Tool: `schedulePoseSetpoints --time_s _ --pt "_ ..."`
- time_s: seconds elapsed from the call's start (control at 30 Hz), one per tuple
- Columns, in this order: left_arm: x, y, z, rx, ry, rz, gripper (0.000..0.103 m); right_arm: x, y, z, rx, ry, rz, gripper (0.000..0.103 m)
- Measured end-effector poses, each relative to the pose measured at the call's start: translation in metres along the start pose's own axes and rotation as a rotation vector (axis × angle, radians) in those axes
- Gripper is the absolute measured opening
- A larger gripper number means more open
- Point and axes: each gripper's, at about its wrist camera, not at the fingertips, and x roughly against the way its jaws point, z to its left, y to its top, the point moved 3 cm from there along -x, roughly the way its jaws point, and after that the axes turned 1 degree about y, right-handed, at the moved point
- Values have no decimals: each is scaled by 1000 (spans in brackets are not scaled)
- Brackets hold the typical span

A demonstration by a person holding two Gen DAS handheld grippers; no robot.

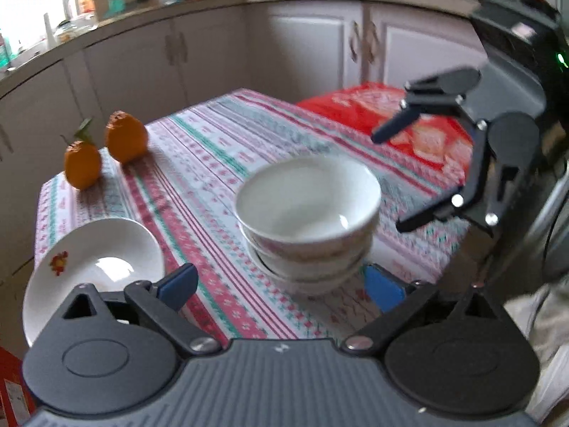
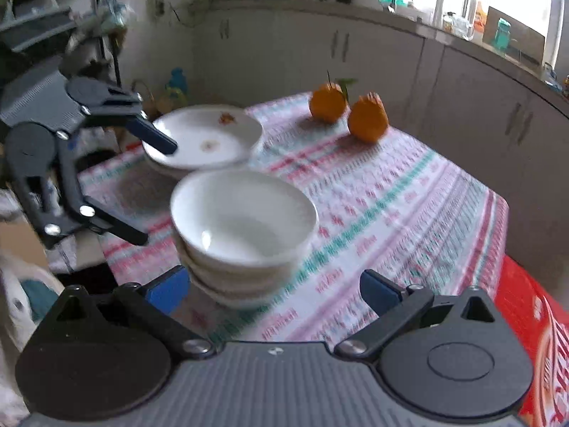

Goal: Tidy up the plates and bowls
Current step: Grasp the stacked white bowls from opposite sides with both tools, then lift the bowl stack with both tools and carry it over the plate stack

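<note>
Nearest in both wrist views is the bowl stack (image 1: 307, 227), three or so white bowls nested mouth-up on the striped surface (image 1: 213, 163). It sits toward the near edge, between the two tools.

Left gripper (image 1: 281, 286): fingers spread wide, nothing held, blue pads low on either side of the stack's base, apparently not touching. Right gripper (image 2: 274, 288): also spread, empty, one blue pad just beside the lower bowls and the other well off to the side.

Orientation: the stack's axis runs vertical, rims up. The bowls are round, so there's no long axis in plan. The top bowl looks slightly tilted in the nest, though blur makes that uncertain.

Risks, as a judgement:
- Stack is near the surface edge, so a sideways nudge from either pad could slide it off.
- Both tools are converging on one stack and could knock each other or squeeze unevenly.
- Gripping only the bottom bowl could let the top ones rock or slip, since glazed ceramic is slick.
- The cloth may drag or bunch if the stack is pushed.

Further out, the plate stack (image 2: 202, 138) lies flat, face up, near the left edge, partly overhanging in the left wrist view. A bump there could tip it.

Farthest, two oranges (image 1: 106, 149) stand at the far corner, well apart from the dishes.
</note>
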Motion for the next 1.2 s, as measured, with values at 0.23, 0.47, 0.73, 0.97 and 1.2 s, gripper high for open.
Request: schedulePoseSetpoints --time_s 0.23,0.47,0.73,0.97,1.2 --pt "-42 -17 -7 -59 -10 84 99 -40 -12 18 151 -51 89 103" --pt "-62 -15 -4 -129 -43 110 99 -61 -7 23 259 -20 97 103" --pt "-75 -4 -1 -218 -153 137 96 -72 5 11 299 143 109 103" --pt "-77 7 3 -235 -222 148 95 -79 10 9 303 212 128 103" --pt "-80 9 6 -251 -259 145 94 -77 14 6 291 259 123 103"
